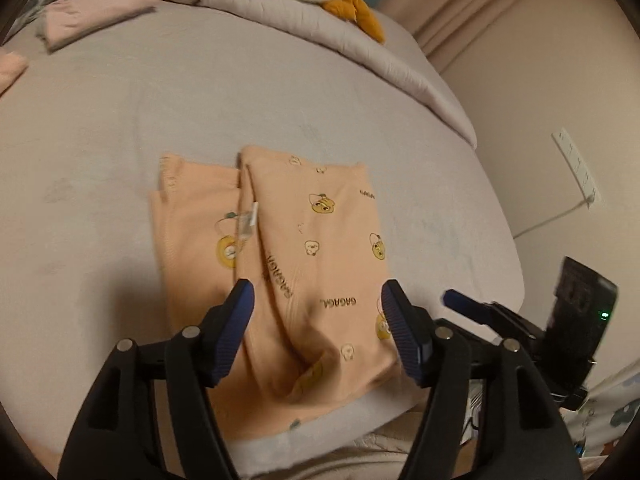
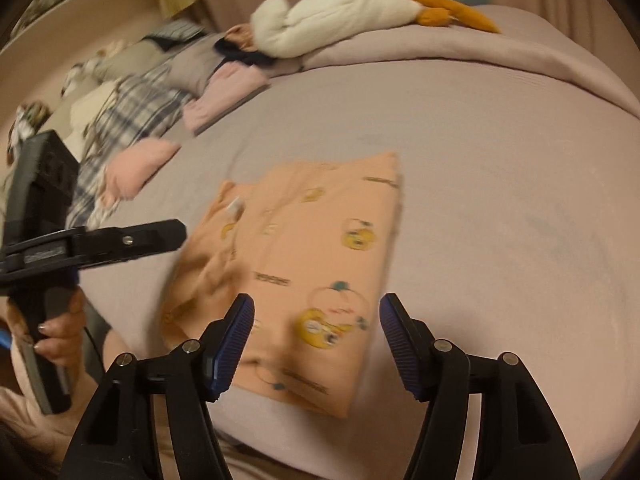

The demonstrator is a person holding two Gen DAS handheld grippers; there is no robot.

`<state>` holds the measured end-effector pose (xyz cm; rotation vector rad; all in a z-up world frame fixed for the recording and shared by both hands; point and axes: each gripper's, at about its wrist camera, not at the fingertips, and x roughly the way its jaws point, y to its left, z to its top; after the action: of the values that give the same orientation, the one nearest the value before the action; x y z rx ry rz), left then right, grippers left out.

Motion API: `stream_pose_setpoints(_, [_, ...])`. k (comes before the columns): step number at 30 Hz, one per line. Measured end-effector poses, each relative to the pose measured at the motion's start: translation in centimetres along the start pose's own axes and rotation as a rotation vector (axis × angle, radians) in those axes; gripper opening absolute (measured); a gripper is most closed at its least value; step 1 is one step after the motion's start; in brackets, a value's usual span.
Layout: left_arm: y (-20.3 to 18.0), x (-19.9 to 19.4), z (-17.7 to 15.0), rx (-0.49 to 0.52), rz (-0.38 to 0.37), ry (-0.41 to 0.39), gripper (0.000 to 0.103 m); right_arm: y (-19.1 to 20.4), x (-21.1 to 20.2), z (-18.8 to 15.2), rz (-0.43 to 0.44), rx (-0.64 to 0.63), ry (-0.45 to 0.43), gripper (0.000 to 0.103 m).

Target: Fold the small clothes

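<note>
A peach garment [image 1: 320,240] printed with yellow cartoon figures lies folded on the grey-lilac bed sheet [image 1: 120,120], with a narrower layer showing along its left side. My left gripper [image 1: 318,286] hovers open over the garment's near end, nothing between its blue pads. In the right wrist view the same garment [image 2: 304,240] lies ahead, and my right gripper [image 2: 316,300] is open above its near corner without pressing on the cloth. The left gripper's black finger [image 2: 160,236] reaches in from the left, held by a hand [image 2: 56,332].
A white plush duck [image 2: 340,12] with orange feet lies on the bunched quilt at the back. Folded pink clothes [image 2: 228,92] and plaid fabric [image 2: 132,116] sit at the far left. A wall socket [image 1: 576,168] with a cable is at the right. The bed's front edge runs just below the grippers.
</note>
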<state>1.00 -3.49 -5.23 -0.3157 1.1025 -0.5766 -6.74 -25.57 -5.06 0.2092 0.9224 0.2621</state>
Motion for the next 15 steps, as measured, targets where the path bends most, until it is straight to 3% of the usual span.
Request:
stream_pose_setpoints(3, [0.5, 2.4, 0.6, -0.015, 0.119, 0.048, 0.066, -1.0, -0.1, -0.4, -0.049, 0.035, 0.003, 0.065])
stream_pose_setpoints(8, [1.8, 4.7, 0.5, -0.086, 0.045, 0.109, 0.063, -2.3, 0.3, -1.0, -0.075, 0.090, 0.017, 0.065])
stream_pose_setpoints(11, [1.9, 5.8, 0.7, -0.102, 0.018, 0.120, 0.043, -2.6, 0.7, -1.1, -0.098, 0.100, 0.025, 0.065])
stream_pose_setpoints(13, [2.1, 6.3, 0.9, -0.106, 0.016, 0.114, 0.023, -2.7, 0.9, -1.0, -0.098, 0.107, 0.031, 0.065])
stream_pose_setpoints(15, [2.2, 6.5, 0.8, -0.114, 0.021, 0.104, 0.012, -3.1, 0.9, -1.1, -0.099, 0.116, 0.031, 0.065])
